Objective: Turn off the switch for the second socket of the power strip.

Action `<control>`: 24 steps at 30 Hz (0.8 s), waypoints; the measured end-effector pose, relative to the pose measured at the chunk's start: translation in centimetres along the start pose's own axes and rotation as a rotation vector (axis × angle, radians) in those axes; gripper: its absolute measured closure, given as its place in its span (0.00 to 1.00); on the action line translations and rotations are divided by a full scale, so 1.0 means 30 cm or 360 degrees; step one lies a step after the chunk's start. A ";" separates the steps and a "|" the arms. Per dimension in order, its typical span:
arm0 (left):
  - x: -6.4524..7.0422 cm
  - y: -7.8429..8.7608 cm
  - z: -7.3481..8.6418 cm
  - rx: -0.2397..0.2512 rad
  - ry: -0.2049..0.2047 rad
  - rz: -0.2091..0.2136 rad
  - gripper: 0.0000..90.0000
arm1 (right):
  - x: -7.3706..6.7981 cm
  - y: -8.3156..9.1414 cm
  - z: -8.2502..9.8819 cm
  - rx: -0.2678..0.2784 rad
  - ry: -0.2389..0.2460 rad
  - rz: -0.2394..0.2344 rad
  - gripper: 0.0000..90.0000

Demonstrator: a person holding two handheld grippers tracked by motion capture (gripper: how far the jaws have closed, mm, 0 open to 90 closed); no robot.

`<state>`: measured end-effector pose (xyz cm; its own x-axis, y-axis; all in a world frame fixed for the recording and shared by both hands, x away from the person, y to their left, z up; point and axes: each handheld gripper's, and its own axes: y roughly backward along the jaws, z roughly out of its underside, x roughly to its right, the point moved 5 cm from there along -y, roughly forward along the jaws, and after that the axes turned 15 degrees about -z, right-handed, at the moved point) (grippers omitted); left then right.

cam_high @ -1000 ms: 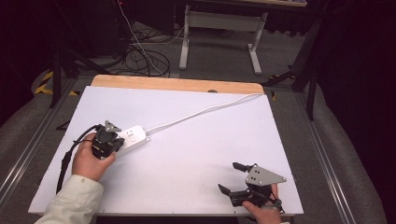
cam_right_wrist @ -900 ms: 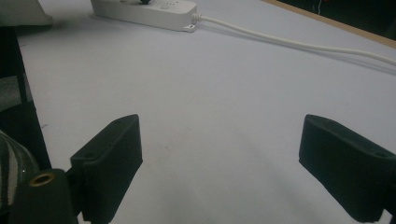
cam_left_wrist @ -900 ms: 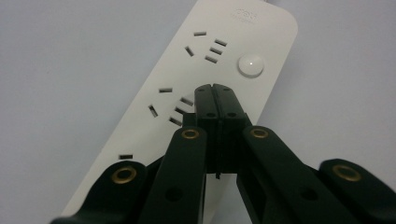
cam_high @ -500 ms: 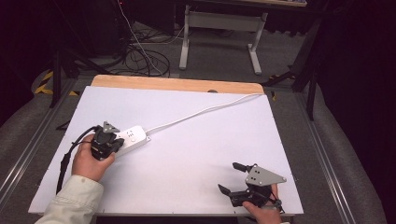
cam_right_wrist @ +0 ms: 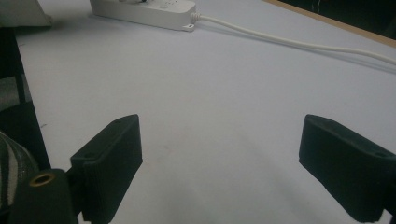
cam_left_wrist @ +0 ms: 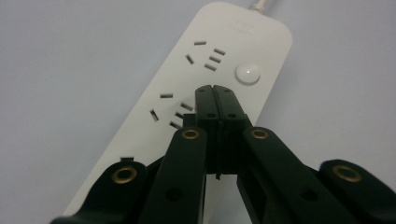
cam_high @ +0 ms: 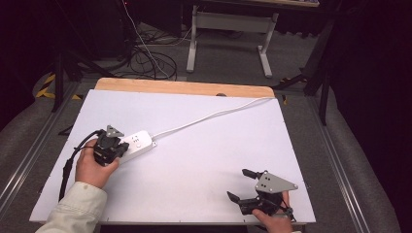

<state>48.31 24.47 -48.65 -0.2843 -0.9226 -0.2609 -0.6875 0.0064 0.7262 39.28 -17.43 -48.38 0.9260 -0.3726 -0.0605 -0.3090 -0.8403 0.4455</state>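
From the high view, a white power strip (cam_high: 135, 143) lies on the white worktop (cam_high: 204, 160) near its left edge, about midway between front and back. Its long axis runs slantwise, the near end toward the front left corner, the far end toward the back right. A white cable (cam_high: 214, 114) leaves that far end and runs off over the back right corner. The left gripper (cam_high: 108, 145) sits over the strip's near end, held in the left hand (cam_high: 92, 167). The right gripper (cam_high: 243, 187) rests by the front edge near the right corner, well apart from the strip, its jaws spread wide and pointing left across the worktop, with nothing between them. The left hand is plainly the nearer one.

In the left gripper view, the jaws are pressed together tip to tip and grip nothing. They point down along the power strip (cam_left_wrist: 196, 93), their tips just short of a round white button (cam_left_wrist: 247, 73), which lies a little to the right of the tips near the cable end. Whether the tips touch the strip's face I cannot tell. If a press is meant, the tips need a small nudge forward and right. This view shows the button and socket slots, which the high view leaves too small to read.

In the right gripper view, the two jaws stand far apart over bare worktop, and the power strip (cam_right_wrist: 144, 11) with its cable (cam_right_wrist: 299, 44) lies far ahead, side-on.
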 end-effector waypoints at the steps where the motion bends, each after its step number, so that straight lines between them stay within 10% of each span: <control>1: 0.004 0.008 -0.005 0.0017 0.0006 0.0001 1.00 | 0.000 0.000 0.000 0.0000 0.0000 0.0000 0.15; 24: 0.015 0.138 -0.052 0.0127 -0.0029 0.0070 1.00 | 0.001 0.005 0.002 0.0006 -0.0009 0.0010 0.15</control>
<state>46.38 23.47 -44.78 -0.3273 -0.9134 -0.2419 -0.7248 0.0784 0.6845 39.24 -17.57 -48.36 0.9229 -0.3799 -0.0630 -0.3154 -0.8394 0.4426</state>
